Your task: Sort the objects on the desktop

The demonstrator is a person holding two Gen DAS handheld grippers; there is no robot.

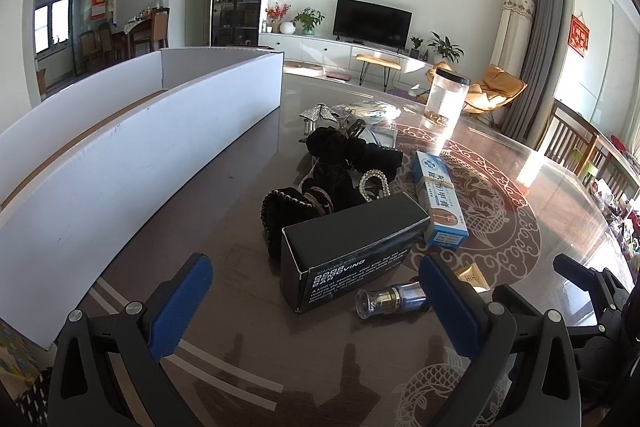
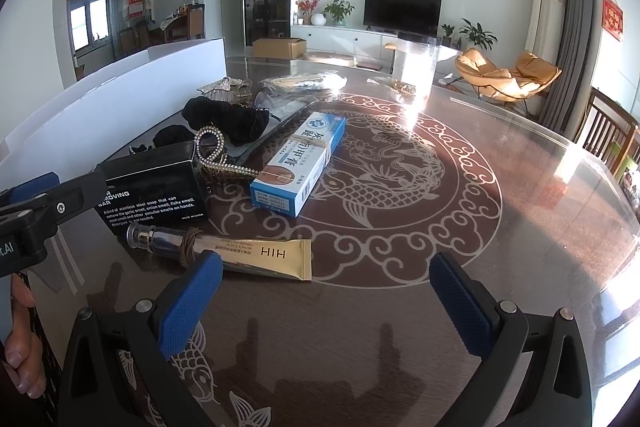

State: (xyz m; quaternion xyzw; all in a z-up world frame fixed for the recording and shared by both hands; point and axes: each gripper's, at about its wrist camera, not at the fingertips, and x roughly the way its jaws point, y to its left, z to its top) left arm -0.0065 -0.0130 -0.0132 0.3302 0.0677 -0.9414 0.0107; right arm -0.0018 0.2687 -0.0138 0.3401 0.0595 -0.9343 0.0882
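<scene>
The round dark surface (image 1: 500, 195) with its pale fish-and-cloud pattern fills the lower half of both views. A long white open box (image 1: 132, 163) runs along the left of the left wrist view, from the lower left edge to upper centre, its near wall just left of the clutter.

At the centre of that view lies a black carton (image 1: 352, 251) with white print, directly ahead of the left tool (image 1: 316, 303) and between the lines of its two blue pads, apart from both. A blue-and-white carton (image 1: 440, 199) lies just right of it, angled toward the upper left. Behind them sits a heap of black fabric hair ties (image 1: 340, 155) with a pearl-trimmed clip (image 1: 374, 183). A clear jar (image 1: 446, 99) with a dark lid stands farther back, upper right of centre. A small clear-capped bottle (image 1: 384, 301) lies on its side just inside the right pad, close to it; I cannot tell whether they touch.

In the right wrist view a gold tube (image 2: 264, 257) lies across the lower centre, its left end just beside the left pad of the right tool (image 2: 324, 303); whether they touch is unclear.

Both tools stand wide apart, holding nothing, and both tilt downward toward the surface. A hand (image 2: 24, 351) shows at the lower left edge of the right wrist view.
</scene>
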